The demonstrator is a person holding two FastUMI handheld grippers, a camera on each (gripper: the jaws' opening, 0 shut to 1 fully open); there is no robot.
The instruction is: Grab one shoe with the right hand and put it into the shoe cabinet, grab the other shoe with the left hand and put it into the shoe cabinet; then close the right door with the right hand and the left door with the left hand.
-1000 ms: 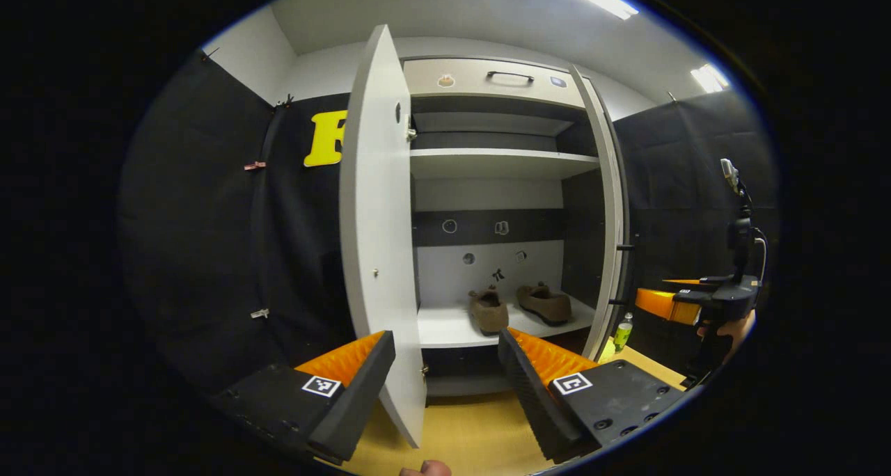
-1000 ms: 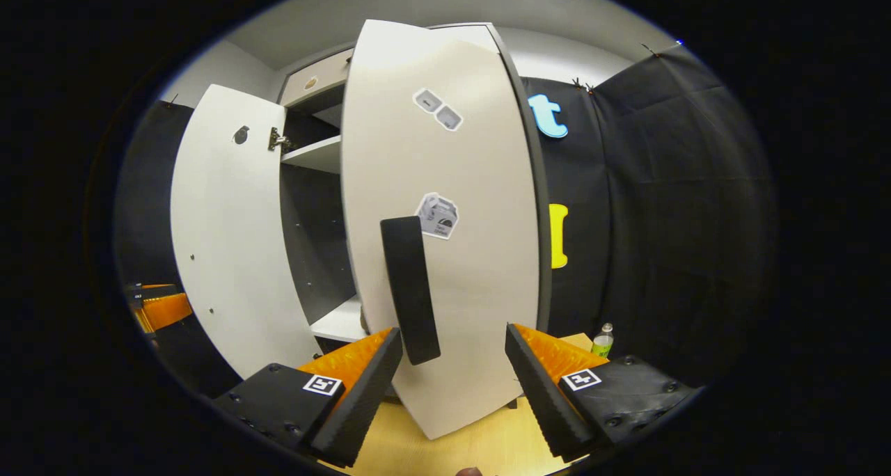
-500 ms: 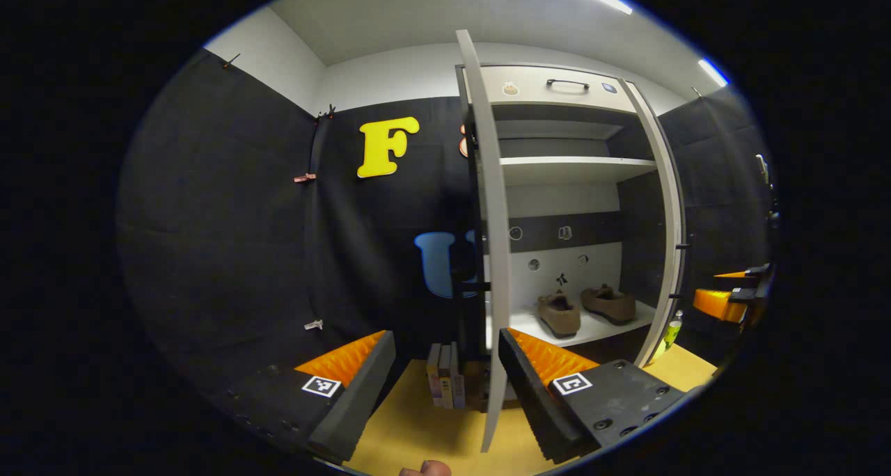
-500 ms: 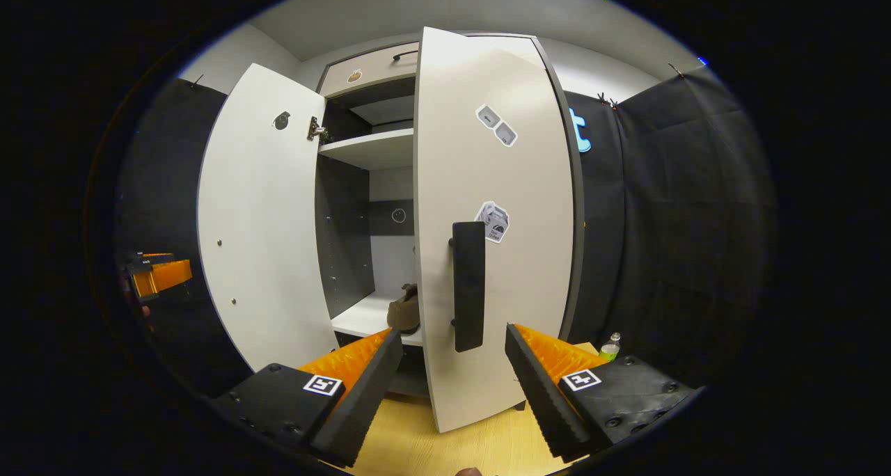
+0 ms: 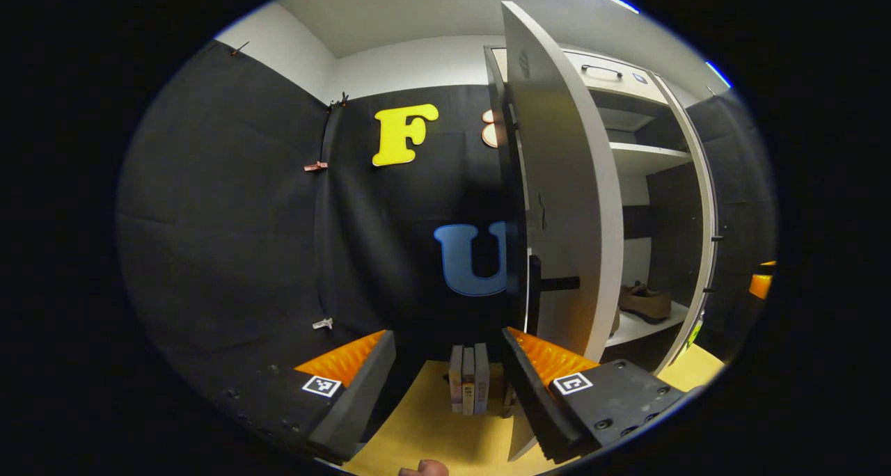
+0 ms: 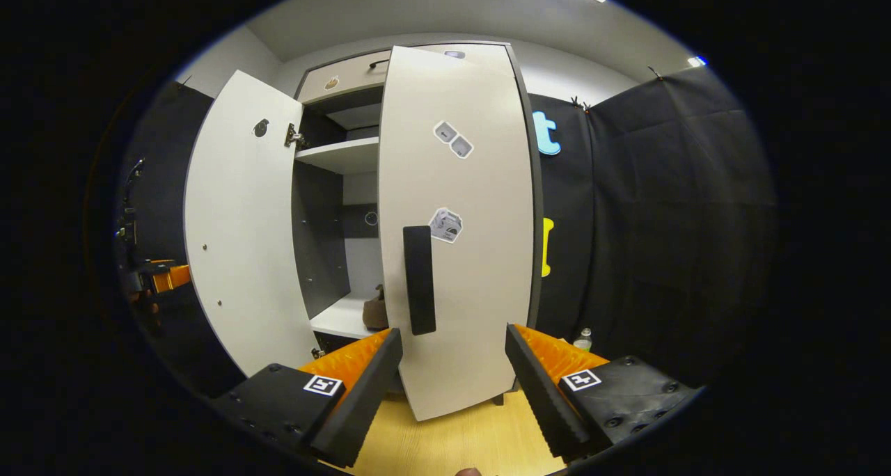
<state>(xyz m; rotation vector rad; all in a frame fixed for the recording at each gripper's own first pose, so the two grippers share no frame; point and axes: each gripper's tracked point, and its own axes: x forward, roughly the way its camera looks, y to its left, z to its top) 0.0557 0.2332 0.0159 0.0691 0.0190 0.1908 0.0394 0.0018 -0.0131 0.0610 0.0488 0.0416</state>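
Observation:
In the left gripper view the left door (image 5: 571, 204) of the shoe cabinet (image 5: 626, 83) shows its outer face, with its black handle (image 5: 534, 295) just above my right-hand finger. My left gripper (image 5: 445, 378) is open and holds nothing. One brown shoe (image 5: 644, 302) lies on the low shelf beyond the door. In the right gripper view the right door (image 6: 459, 184) stands partly swung in, its black handle (image 6: 419, 279) just above the gap of my open right gripper (image 6: 452, 378). A shoe (image 6: 376, 312) peeps out beside that door. The left door (image 6: 240, 218) hangs wide open.
Several books (image 5: 470, 385) stand on the wooden floor (image 5: 424, 427) by the left door's foot. A small bottle (image 6: 583, 339) stands on the floor right of the cabinet. The left gripper (image 6: 163, 278) shows far left; the right gripper (image 5: 762, 284) shows at the far right edge.
My left gripper has swung left round the left door's edge, from facing the cabinet's inside to facing the door's outer side and handle. The right gripper has shifted, with the right door's handle a little farther off.

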